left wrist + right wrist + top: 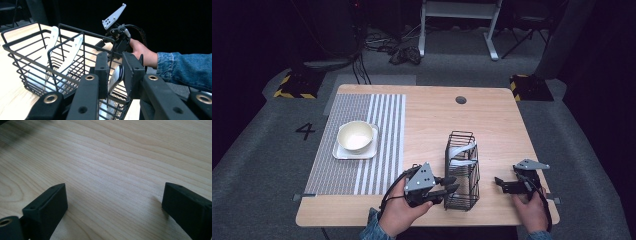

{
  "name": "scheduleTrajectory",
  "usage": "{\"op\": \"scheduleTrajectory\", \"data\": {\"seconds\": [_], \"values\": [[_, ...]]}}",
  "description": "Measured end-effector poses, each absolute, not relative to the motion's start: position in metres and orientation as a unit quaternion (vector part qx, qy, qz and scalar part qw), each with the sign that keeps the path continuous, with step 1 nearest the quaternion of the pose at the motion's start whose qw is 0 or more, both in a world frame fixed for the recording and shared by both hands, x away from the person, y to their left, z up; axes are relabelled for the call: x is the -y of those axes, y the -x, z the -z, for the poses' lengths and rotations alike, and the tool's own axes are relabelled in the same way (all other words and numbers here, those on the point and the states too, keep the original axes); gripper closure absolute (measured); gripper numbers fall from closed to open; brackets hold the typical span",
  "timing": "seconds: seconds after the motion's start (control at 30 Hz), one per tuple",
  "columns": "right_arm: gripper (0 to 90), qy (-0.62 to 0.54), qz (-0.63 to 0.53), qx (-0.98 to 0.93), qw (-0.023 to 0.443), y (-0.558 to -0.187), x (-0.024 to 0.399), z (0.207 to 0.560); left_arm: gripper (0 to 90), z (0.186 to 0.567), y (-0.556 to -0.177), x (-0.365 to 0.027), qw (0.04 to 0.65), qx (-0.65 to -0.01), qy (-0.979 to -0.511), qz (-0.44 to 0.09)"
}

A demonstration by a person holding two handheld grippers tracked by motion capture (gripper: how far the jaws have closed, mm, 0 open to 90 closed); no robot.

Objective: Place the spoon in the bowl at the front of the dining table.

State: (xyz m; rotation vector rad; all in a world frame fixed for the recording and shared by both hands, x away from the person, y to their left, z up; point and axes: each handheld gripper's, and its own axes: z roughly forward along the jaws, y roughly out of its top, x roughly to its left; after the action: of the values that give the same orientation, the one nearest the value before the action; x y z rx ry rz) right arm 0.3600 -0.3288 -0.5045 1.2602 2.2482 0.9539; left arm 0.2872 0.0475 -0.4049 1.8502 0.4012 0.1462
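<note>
A black wire basket (pixel 462 172) stands on the wooden table near its front edge and holds several long white utensils (pixel 460 150). My left gripper (pixel 453 184) reaches into the basket's near left side. In the left gripper view its jaws (pixel 115 66) are shut on the edge of one white utensil (pixel 116 76) that stands at the basket's near corner. Other white utensils (pixel 68 58) lean along the basket (pixel 30 60). My right gripper (pixel 503 183) rests to the right of the basket, apart from it. Its jaws (pixel 113 195) stand open over bare wood with nothing between them.
A cream bowl (pixel 355 135) sits on a white square plate (pixel 343 153) on a grey striped placemat (pixel 382 150) at the table's left. A round cable hole (pixel 461 100) lies near the far edge. Bare wood (pixel 502 130) spreads to the right of the basket.
</note>
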Motion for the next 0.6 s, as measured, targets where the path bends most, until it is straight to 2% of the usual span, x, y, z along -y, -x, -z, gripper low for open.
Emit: {"op": "scheduleTrajectory", "data": {"seconds": [0.17,0.6], "values": [[6.4,-0.450,-0.340,-0.802,0.196,-0.360,0.329,0.505,66.5,0.411,-0.290,-0.049,0.596,-0.161,-0.784,-0.062],[6.4,-0.450,-0.340,-0.802,0.196,-0.360,0.329,0.505,71.8,0.420,-0.302,-0.055,0.586,-0.172,-0.790,-0.049]]}}
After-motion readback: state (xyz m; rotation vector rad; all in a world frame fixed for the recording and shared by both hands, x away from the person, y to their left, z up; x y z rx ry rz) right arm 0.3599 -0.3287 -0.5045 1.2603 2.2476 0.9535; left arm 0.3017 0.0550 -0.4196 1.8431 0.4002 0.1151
